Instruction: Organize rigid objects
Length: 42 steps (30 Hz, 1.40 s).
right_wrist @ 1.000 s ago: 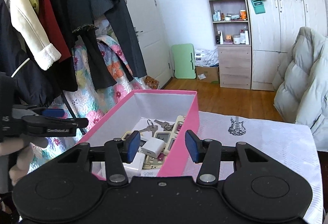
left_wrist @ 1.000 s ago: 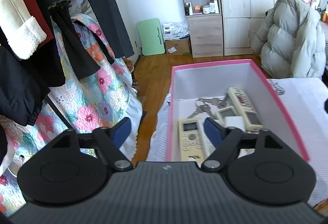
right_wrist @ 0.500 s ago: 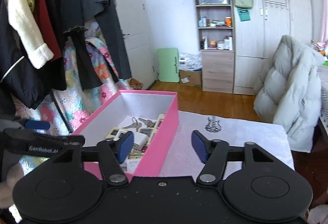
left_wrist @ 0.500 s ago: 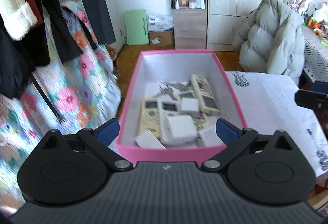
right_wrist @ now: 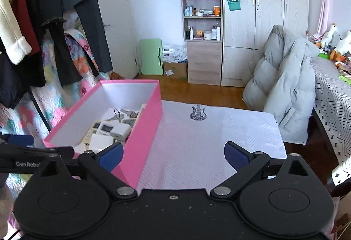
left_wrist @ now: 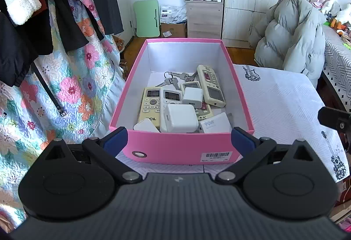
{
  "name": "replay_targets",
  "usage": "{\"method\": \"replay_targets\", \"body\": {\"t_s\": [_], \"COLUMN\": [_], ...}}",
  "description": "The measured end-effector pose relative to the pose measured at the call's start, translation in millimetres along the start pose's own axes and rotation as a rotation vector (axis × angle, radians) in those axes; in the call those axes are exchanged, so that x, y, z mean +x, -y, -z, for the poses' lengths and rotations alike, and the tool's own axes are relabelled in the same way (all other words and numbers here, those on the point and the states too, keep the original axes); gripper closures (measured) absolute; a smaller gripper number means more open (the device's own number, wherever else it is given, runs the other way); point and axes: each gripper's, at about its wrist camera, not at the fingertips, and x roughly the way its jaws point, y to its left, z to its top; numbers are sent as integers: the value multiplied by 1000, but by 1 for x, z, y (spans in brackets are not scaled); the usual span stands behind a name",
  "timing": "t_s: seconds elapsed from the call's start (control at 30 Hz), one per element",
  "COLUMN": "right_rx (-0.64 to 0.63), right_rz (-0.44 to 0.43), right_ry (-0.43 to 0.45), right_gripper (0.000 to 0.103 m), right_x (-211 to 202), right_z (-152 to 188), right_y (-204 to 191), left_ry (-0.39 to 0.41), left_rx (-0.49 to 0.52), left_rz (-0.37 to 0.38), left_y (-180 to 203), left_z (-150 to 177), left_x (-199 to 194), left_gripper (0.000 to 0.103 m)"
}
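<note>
A pink box (left_wrist: 182,147) stands on a table with a white cloth (left_wrist: 280,95). It holds several remote controls (left_wrist: 149,106), white chargers (left_wrist: 179,118) and a bunch of keys (left_wrist: 173,79). My left gripper (left_wrist: 178,141) is open and empty, its fingers spread just before the box's near wall. My right gripper (right_wrist: 173,155) is open and empty, above the cloth to the right of the box (right_wrist: 140,130); its left fingertip (right_wrist: 110,154) overlaps the box's near corner. The left gripper's arm shows in the right wrist view (right_wrist: 28,156).
A rack of hanging clothes (left_wrist: 43,9) and a floral quilt (left_wrist: 72,90) stand left of the table. A grey puffer jacket (right_wrist: 283,88) hangs over a chair behind the table. A shelf unit (right_wrist: 203,27) and wardrobes line the far wall.
Both grippers have pulled back from the box and opened wider. The left gripper, earlier over the box, now sits before its near wall. The right gripper has shifted right, over the cloth.
</note>
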Motion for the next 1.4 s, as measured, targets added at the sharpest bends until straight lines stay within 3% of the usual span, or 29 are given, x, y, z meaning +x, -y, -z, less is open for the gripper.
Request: {"method": "replay_targets", "body": {"t_s": [0.3, 0.6, 0.93, 1.4], "right_rx": [-5, 13, 32, 34], "right_rz": [85, 76, 77, 118], "right_ry": [-7, -2, -12, 0], "right_gripper": [3, 3, 3, 3], "right_x": [-6, -7, -8, -11], "right_z": [8, 16, 26, 29], "right_y": [11, 20, 24, 26], "left_ry": [9, 6, 28, 42], "left_rx": [29, 3, 86, 55], "left_rz": [14, 20, 4, 12], "left_y": [10, 18, 39, 40], "left_z": [5, 12, 19, 24], "left_x": [-5, -4, -5, -8], "left_gripper": [1, 1, 1, 1]}}
